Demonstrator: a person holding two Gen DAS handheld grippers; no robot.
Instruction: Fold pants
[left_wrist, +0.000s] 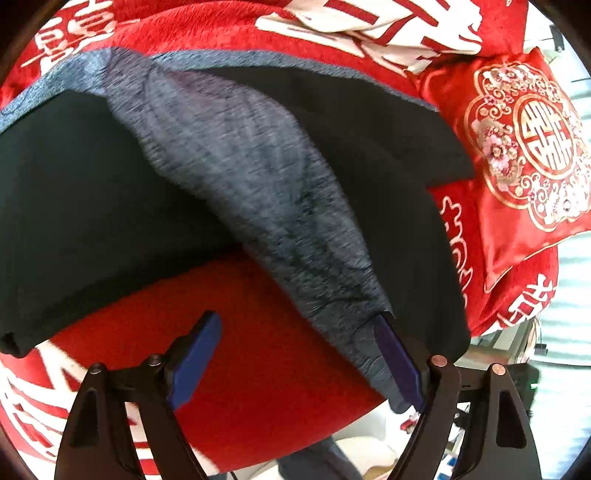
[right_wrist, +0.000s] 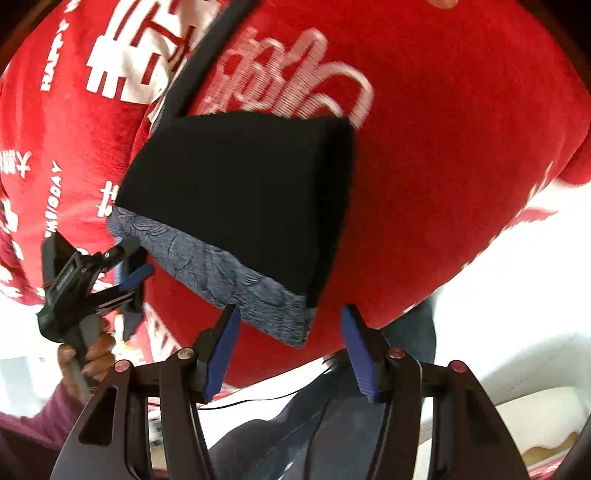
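Observation:
The pants (left_wrist: 92, 206) are black with a grey patterned inside, and they lie on a red blanket (left_wrist: 258, 350). In the left wrist view a grey strip (left_wrist: 258, 184) runs down to the right pad of my left gripper (left_wrist: 297, 321). That gripper is open, with bare blanket between its pads. In the right wrist view the pants (right_wrist: 240, 192) lie folded, with a grey band (right_wrist: 229, 273) along the near edge. My right gripper (right_wrist: 290, 312) is open around the band's corner, its pads apart from the cloth. A hand (right_wrist: 92, 354) holds the left gripper (right_wrist: 136, 295) at the left.
A red embroidered pillow (left_wrist: 524, 155) lies to the right of the pants. The blanket's near edge (right_wrist: 406, 314) curves off the bed. Below it are the person's legs in jeans (right_wrist: 332, 424), a thin black cable (right_wrist: 258, 400) and a purple sleeve (right_wrist: 44, 417).

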